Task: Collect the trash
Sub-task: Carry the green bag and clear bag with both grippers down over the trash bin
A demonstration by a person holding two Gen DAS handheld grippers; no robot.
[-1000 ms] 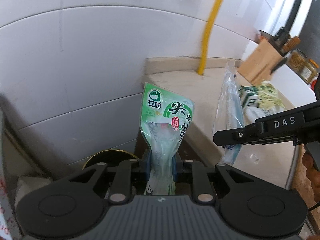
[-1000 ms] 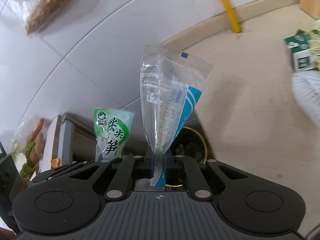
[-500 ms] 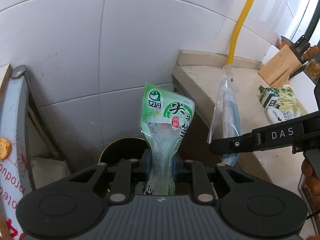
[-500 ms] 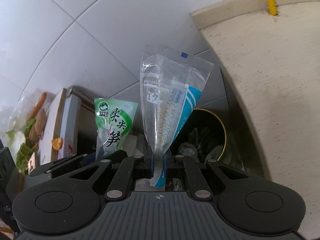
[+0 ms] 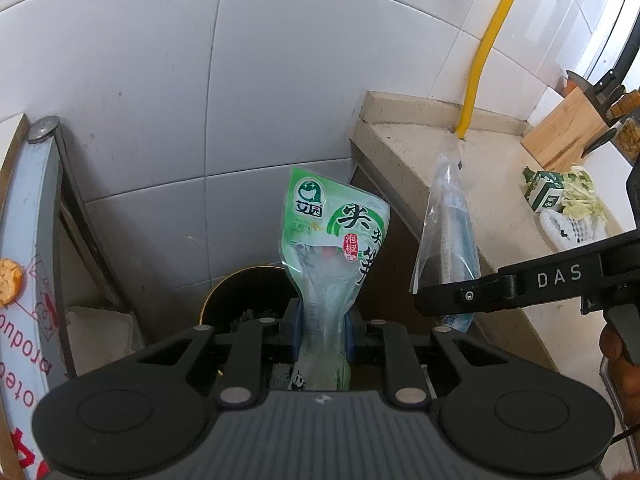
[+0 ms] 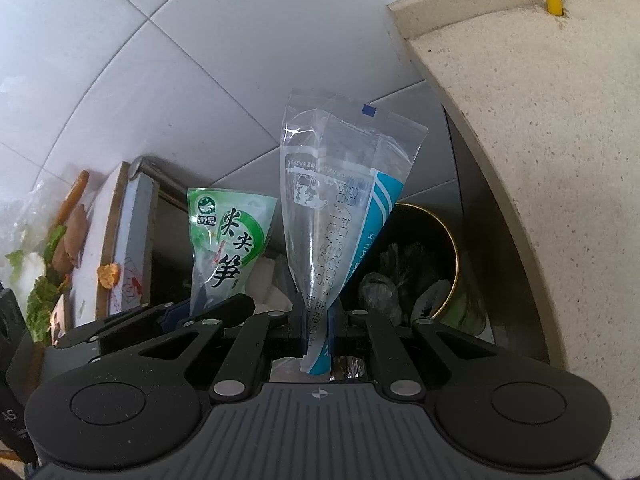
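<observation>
My left gripper (image 5: pixel 322 320) is shut on a green snack wrapper (image 5: pixel 336 248) that stands up between its pads. The same wrapper (image 6: pixel 226 248) shows at the left of the right wrist view. My right gripper (image 6: pixel 316 320) is shut on a clear milk bag with blue print (image 6: pixel 336 208); that bag (image 5: pixel 450 240) hangs at the right in the left wrist view, above the right gripper's black finger (image 5: pixel 520 284). A round black bin with a gold rim (image 6: pixel 444 240) sits on the floor below both grippers, with trash inside; its rim (image 5: pixel 216 300) peeks out behind the left fingers.
The beige stone counter (image 6: pixel 540 160) ends just right of the bin. A yellow pipe (image 5: pixel 486 48) runs up the white tiled wall. A knife block (image 5: pixel 568 132), a green carton (image 5: pixel 546 196) and vegetable scraps lie on the counter. A board with food (image 6: pixel 80 240) stands at the left.
Both grippers have swung left off the counter toward the gap by the wall, each keeping its wrapper. The bin has come further into view beneath them.
</observation>
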